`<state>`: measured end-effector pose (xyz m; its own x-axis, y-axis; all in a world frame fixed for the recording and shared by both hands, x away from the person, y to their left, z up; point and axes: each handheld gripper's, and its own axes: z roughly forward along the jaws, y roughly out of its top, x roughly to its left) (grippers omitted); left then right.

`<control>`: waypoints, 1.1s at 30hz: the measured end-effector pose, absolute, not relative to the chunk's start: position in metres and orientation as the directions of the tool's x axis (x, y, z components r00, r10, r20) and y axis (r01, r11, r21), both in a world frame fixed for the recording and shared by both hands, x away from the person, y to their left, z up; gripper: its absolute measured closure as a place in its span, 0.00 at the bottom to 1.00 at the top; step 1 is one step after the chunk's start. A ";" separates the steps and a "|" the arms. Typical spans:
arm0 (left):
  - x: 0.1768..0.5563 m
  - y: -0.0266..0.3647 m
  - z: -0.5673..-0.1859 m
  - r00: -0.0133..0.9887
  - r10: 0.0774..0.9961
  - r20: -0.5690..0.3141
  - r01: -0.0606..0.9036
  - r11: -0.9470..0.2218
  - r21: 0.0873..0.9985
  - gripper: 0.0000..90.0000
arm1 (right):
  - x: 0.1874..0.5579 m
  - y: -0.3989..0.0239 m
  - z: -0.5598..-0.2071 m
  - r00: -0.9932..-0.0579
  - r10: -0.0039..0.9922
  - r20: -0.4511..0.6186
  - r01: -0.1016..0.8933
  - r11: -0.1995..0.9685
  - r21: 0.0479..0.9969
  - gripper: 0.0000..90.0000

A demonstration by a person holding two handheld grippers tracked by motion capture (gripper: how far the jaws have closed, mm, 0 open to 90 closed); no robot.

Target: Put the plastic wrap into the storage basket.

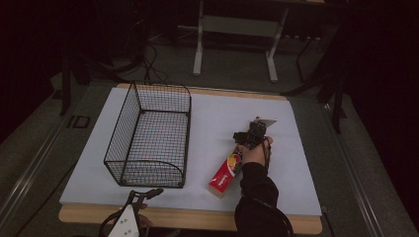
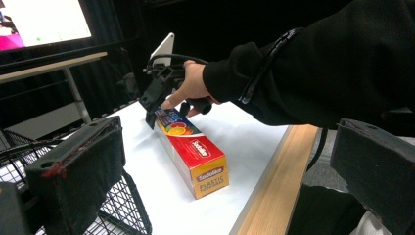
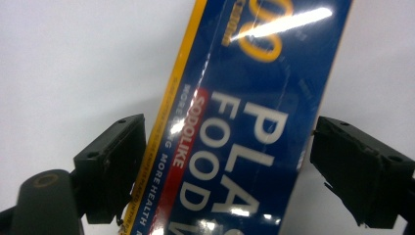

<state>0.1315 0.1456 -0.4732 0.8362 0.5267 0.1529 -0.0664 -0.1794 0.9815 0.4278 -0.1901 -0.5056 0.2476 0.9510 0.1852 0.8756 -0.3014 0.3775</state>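
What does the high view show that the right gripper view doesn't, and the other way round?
High view: the wire basket, the left gripper at the near table edge, and the box's full length. Right gripper view: the box's blue top with large print, between the right gripper's open jaws. Both: the box and the white table cover.
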 end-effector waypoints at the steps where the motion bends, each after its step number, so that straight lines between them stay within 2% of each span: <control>1: 0.131 0.146 -0.473 0.836 0.527 0.154 -0.067 -0.180 0.981 0.00 | 0.428 -0.189 -0.506 0.253 0.951 0.176 0.877 -0.302 0.374 0.17; 6: 0.131 0.146 -0.473 0.838 0.523 0.154 -0.073 -0.173 0.982 0.00 | 0.429 -0.184 -0.504 0.249 0.954 0.164 0.888 -0.293 0.354 0.26; 11: 0.130 0.146 -0.473 0.839 0.520 0.158 -0.080 -0.169 0.982 0.00 | 0.429 -0.181 -0.503 0.256 0.956 0.145 0.887 -0.292 0.358 0.27; 16: 0.130 0.146 -0.473 0.839 0.516 0.172 -0.096 -0.172 0.980 0.00 | 0.422 -0.181 -0.503 0.306 0.934 0.183 0.848 -0.355 0.393 0.33; 22: 0.129 0.146 -0.473 0.835 0.517 0.187 -0.107 -0.181 0.978 0.00 | 0.424 -0.182 -0.496 0.322 0.930 0.175 0.854 -0.365 0.370 0.38; 26: 0.129 0.147 -0.472 0.826 0.528 0.197 -0.127 -0.167 0.978 0.00 | 0.425 -0.181 -0.492 0.297 0.918 0.264 0.854 -0.379 0.355 0.41; 29: 0.131 0.147 -0.473 0.827 0.529 0.190 -0.114 -0.173 0.978 0.00 | 0.426 -0.177 -0.490 0.279 0.920 0.274 0.861 -0.366 0.353 0.42; 33: 0.130 0.147 -0.472 0.828 0.527 0.191 -0.120 -0.167 0.979 0.00 | 0.428 -0.162 -0.480 0.210 0.945 0.252 0.879 -0.295 0.375 0.42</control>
<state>0.1300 0.1470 -0.4720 0.8282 0.5268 0.1911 -0.1195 -0.1671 0.9787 0.4284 -0.1616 -0.4802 0.2097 0.9447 0.2521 0.8786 -0.2952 0.3753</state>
